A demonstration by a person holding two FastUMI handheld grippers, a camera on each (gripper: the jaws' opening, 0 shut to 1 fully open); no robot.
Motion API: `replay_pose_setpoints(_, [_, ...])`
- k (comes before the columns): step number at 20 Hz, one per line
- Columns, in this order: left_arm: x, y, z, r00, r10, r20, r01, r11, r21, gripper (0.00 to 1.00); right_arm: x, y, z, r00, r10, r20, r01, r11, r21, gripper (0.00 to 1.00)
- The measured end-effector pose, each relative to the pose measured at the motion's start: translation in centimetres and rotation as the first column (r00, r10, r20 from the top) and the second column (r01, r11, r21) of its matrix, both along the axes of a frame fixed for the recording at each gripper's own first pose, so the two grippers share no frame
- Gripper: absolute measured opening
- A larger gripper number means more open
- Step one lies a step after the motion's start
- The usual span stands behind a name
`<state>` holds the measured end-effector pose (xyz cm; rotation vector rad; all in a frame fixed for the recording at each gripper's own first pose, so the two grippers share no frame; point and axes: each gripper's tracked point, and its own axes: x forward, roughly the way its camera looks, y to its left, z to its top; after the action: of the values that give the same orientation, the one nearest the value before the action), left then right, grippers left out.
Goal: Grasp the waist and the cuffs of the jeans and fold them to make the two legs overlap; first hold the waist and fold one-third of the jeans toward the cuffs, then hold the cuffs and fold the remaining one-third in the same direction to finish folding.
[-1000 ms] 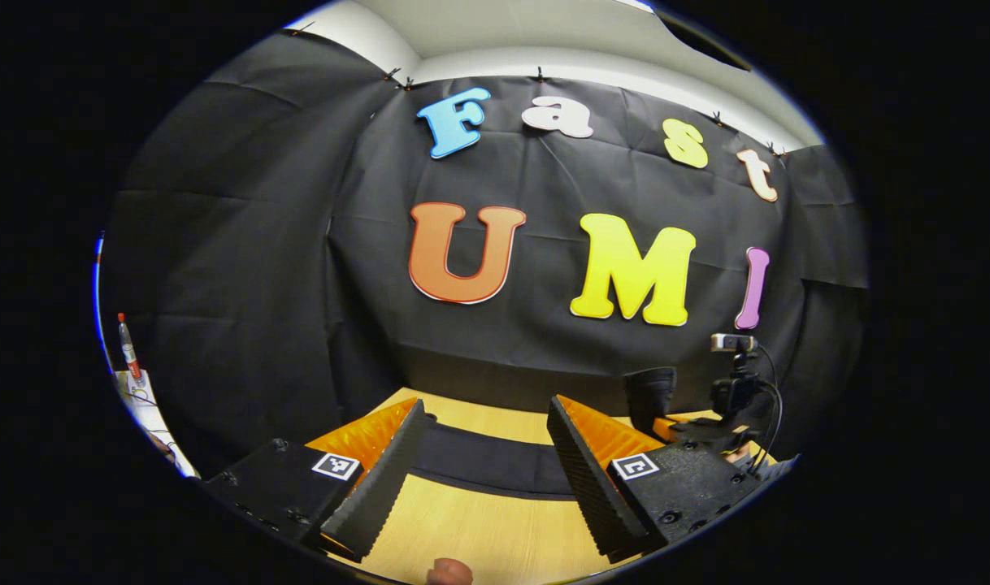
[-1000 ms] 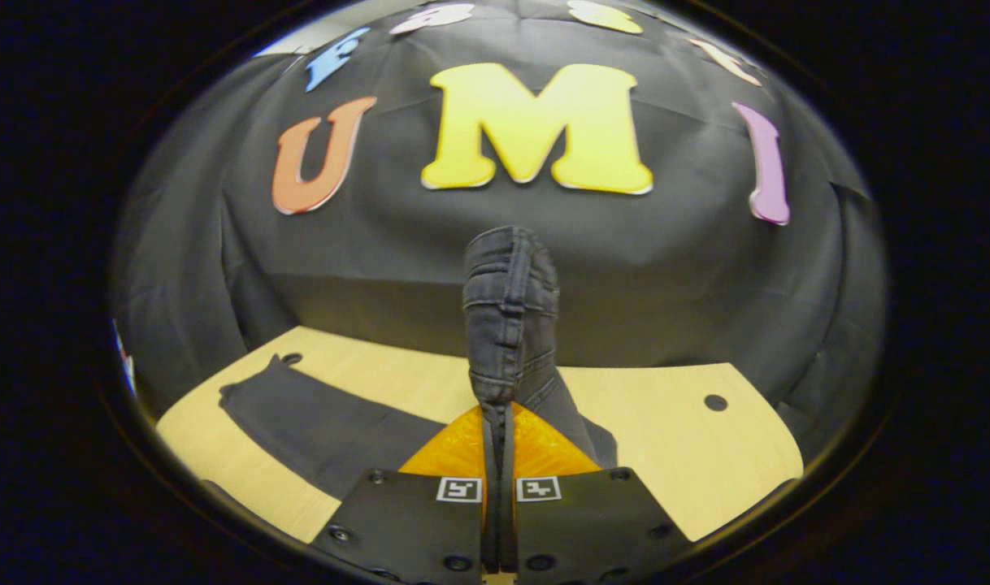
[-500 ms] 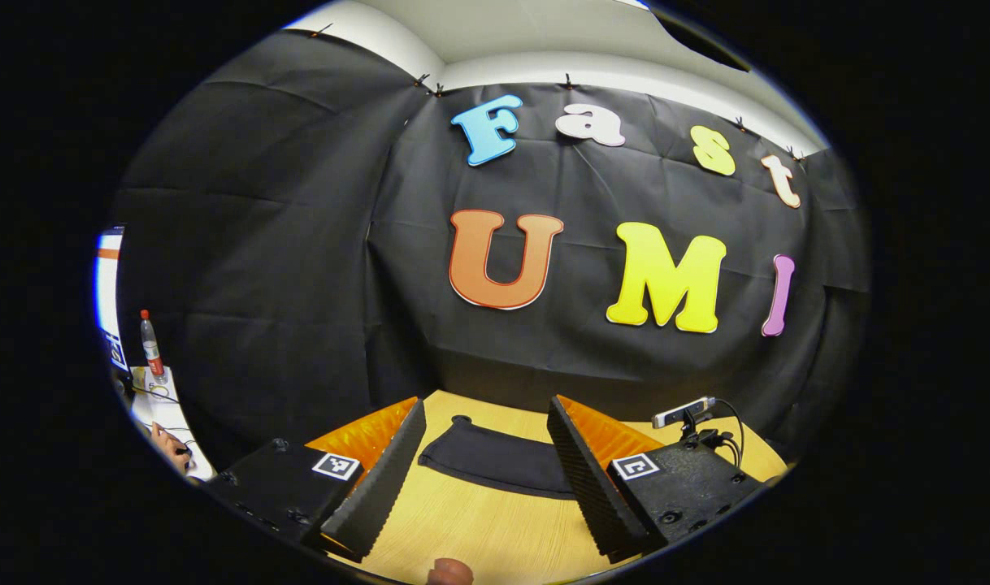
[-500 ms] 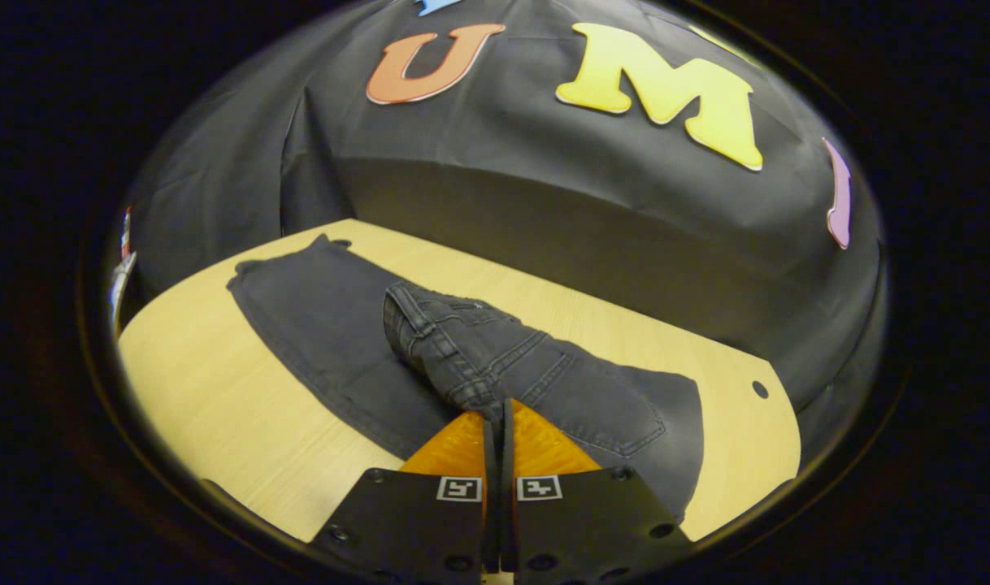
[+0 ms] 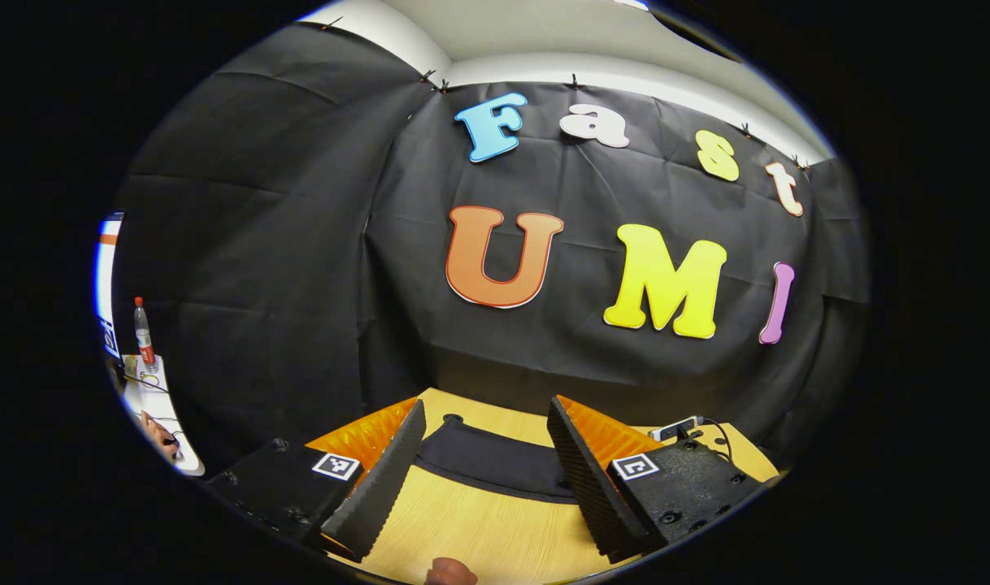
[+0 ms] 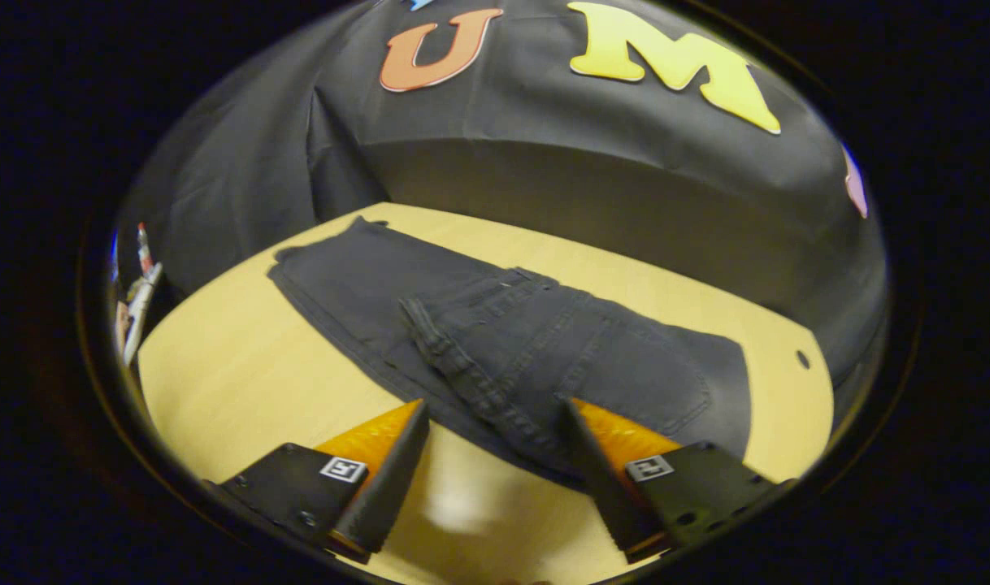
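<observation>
okay, i read the first fold as done: in the right gripper view the jeans [image 6: 495, 341] lie flat on the tabletop [image 6: 243, 390], the two legs stacked as one strip, and the waist [image 6: 462, 378] is laid over the middle of the legs, belt loops facing my claw. my right claw [image 6: 495, 463] is spread wide, nothing between its fingers, hovering just over the near edge of that folded waist section. the cuffs [image 6: 332, 244] sit flat at the far left end, untouched, so what's left by my judgement is the last third: take the cuff end and bring it over in the same direction. my left claw [image 5: 483, 479] is also released, gaping, held over the tabletop [image 5: 495, 528] with a dark band of the jeans [image 5: 495, 463] lying across beyond its fingers; i can't tell which part of the leg that is. as for containers, the one i can make out is a bottle [image 5: 144, 335] off on a side surface at the far left, contents too small to judge.
</observation>
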<state>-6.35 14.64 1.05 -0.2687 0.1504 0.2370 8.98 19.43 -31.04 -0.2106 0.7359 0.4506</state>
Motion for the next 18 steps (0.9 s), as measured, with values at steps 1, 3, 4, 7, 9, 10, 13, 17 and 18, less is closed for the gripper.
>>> replay_pose_setpoints(1, [0.0,0.1,-0.1,1.000,0.001,-0.002,-0.001,1.000,0.001,0.97,0.2,0.1,0.3,1.000,0.009,0.022,-0.009,1.000,-0.007,0.99])
replay_pose_setpoints(3, [0.0,0.3,0.0,1.000,0.002,-0.001,-0.002,1.000,0.004,0.97,0.0,0.7,0.8,0.999,0.015,0.031,-0.016,1.000,0.013,0.99])
replay_pose_setpoints(4, [0.1,0.2,-0.1,1.000,0.000,-0.002,0.000,1.000,0.006,0.97,0.2,0.7,1.4,0.999,0.010,0.048,-0.011,1.000,0.017,0.99])
replay_pose_setpoints(7, [0.5,0.4,-1.0,1.000,-0.005,-0.017,0.005,1.000,0.009,0.97,1.0,1.2,4.1,0.995,-0.004,0.097,-0.003,0.998,0.063,0.99])
replay_pose_setpoints(9, [1.3,0.6,-2.0,0.999,-0.011,-0.034,0.010,1.000,-0.017,0.97,2.0,1.3,6.9,0.989,-0.020,0.144,0.005,0.995,0.103,0.99])
replay_pose_setpoints(10, [1.7,0.5,-3.0,0.998,-0.020,-0.051,0.018,0.999,-0.038,0.96,2.5,1.2,8.8,0.984,-0.030,0.173,0.008,0.992,0.127,0.99])
replay_pose_setpoints(13, [3.5,0.2,-7.3,0.990,-0.065,-0.128,0.051,0.993,-0.111,0.97,4.2,-0.1,15.2,0.957,-0.083,0.279,0.027,0.980,0.199,0.98])
replay_pose_setpoints(17, [5.8,0.1,-13.3,0.974,-0.092,-0.209,-0.012,0.893,-0.449,0.99,6.0,-4.4,23.3,0.899,-0.180,0.398,0.075,0.961,0.266,0.99])
replay_pose_setpoints(18, [6.6,0.5,-15.0,0.968,-0.081,-0.238,-0.059,0.847,-0.529,0.99,6.1,-5.8,25.0,0.884,-0.204,0.421,0.087,0.956,0.279,0.98])
